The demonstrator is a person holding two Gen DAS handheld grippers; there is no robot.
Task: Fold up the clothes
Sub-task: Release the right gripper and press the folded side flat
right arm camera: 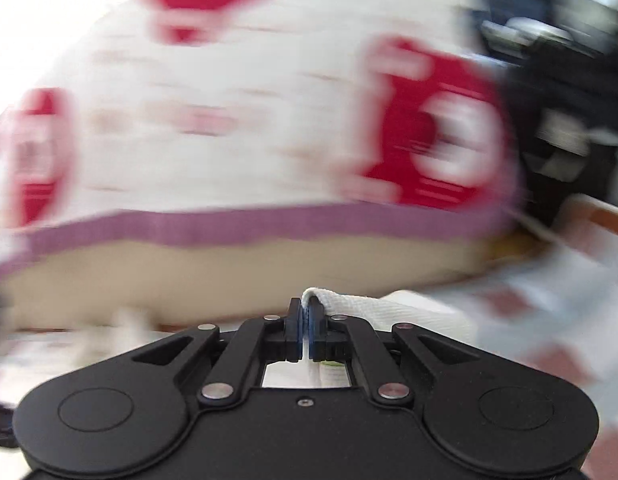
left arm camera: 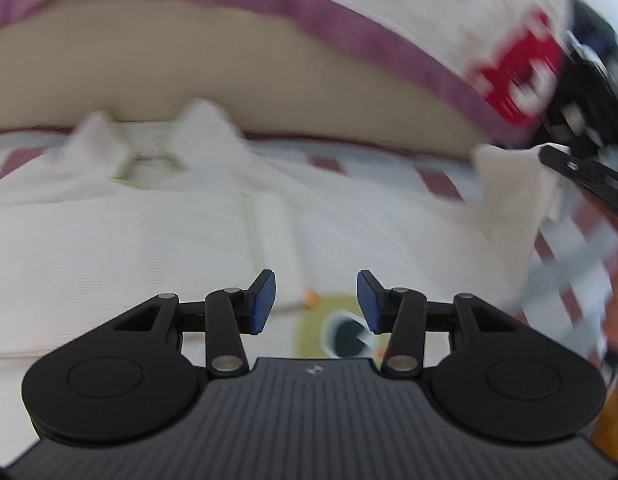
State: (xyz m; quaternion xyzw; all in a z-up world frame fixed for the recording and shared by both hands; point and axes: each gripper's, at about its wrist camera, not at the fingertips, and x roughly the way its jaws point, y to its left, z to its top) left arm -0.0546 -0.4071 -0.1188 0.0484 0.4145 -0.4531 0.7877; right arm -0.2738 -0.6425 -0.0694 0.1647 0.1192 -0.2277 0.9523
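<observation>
1. Left gripper (left arm camera: 316, 300): jaws spread wide, blue pads (left arm camera: 263, 300) clear of everything, nothing between them; hovers over the near part of the white garment (left arm camera: 149, 248).
2. Right gripper (right arm camera: 307, 320): jaws pressed together on a fold of the white garment (right arm camera: 369, 308), a small loop of knit cloth poking up just above the fingertips. Seen from the left wrist view as the right gripper (left arm camera: 549, 152) at the right edge of the bed, pinching a raised corner of the cloth off the bedding.
3. Garment spread flat across the checked bedsheet (left arm camera: 441, 184), reaching from beneath the left gripper toward the far edge, where a collar (left arm camera: 149, 148) with two upright points stands.
4. White ribbed fabric, pale green trim along the collar and down a front strip (left arm camera: 255, 232); a round yellow-green print with a dark centre (left arm camera: 341, 332) directly beneath the gap of the left jaws, beside a small orange mark.
5. Bedsheet white with dull red squares, showing bare at the right edge beyond the garment.
6. Behind the far edge, a tan band (left arm camera: 189, 64), topped by a white quilt with red patches (right arm camera: 229, 100) and a purple border (left arm camera: 309, 8).
7. Dark, blurred objects (right arm camera: 569, 120) at far right past the quilt; too smeared to name.
</observation>
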